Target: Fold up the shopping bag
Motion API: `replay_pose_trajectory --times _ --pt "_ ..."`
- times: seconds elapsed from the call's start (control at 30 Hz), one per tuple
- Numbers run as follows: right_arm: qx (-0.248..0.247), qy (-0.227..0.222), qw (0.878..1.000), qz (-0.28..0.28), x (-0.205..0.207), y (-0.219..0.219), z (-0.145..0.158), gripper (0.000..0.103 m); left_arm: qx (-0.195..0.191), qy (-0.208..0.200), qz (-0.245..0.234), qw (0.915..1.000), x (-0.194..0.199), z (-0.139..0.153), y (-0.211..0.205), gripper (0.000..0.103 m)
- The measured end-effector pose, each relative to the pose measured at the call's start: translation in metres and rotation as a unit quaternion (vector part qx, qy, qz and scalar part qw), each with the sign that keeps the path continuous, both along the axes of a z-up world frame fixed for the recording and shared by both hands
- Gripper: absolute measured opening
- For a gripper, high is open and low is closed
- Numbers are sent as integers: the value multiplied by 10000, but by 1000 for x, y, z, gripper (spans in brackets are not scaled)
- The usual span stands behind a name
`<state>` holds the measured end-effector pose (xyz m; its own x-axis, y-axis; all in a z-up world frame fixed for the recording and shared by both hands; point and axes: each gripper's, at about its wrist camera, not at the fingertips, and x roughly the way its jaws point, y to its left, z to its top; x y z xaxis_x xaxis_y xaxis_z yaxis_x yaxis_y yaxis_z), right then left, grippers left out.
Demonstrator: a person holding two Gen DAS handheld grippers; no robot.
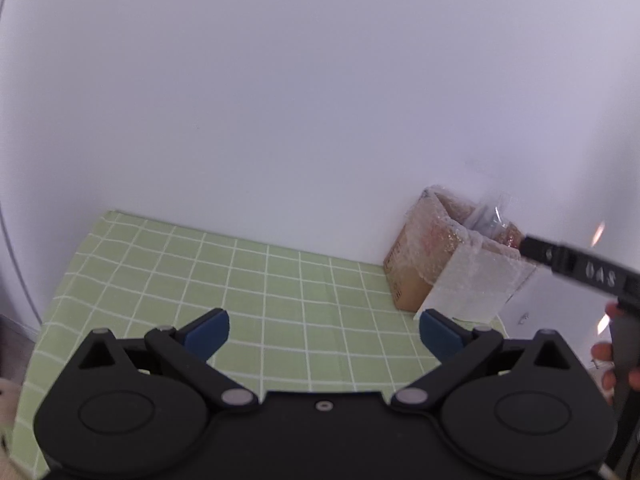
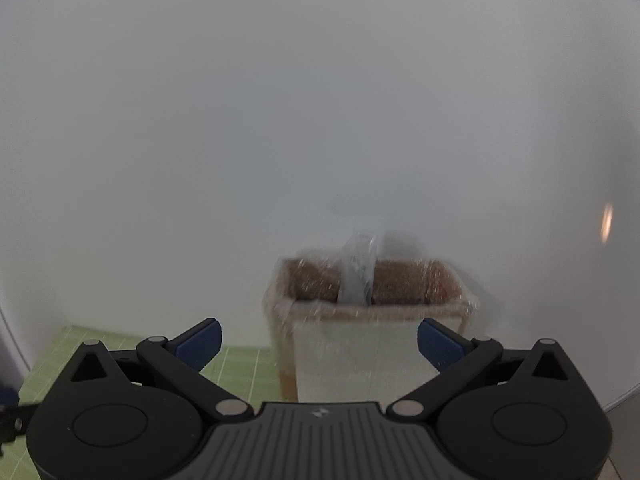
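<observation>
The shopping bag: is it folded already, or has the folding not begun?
Nothing looks done yet. No flat bag lies on the green checked cloth. Both the left tongs and the right tongs are open and empty. The right ones face a cardboard box lined with plastic wrap, where a clear plastic piece sticks up; whether that is the bag is unclear. Fetching, spreading and folding all remain.

Both the left claw [image 1: 324, 330] and right claw [image 2: 319, 339] have matte black linkages, silver pivot screws and blue pads [image 1: 208, 334]; the right's body is ribbed grey.
</observation>
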<state>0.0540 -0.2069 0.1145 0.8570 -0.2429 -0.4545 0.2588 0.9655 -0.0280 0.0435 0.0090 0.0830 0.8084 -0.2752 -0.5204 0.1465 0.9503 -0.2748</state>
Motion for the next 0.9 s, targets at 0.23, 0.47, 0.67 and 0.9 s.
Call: replay_pose_trajectory --times 0.23,0.47,0.67,0.9 --pt "75 126 9999 -9 -59 23 -12 103 178 -56 210 9996 -42 4 9 103" --pt "272 85 9996 -51 -113 42 -18 103 427 -222 167 9987 -76 -1 11 103" --pt "258 191 9994 101 -134 57 -38 103 617 -216 200 9977 -95 -16 12 103" --pt "240 389 9985 294 -141 67 -56 103 832 -137 389 9957 -102 -29 16 103"
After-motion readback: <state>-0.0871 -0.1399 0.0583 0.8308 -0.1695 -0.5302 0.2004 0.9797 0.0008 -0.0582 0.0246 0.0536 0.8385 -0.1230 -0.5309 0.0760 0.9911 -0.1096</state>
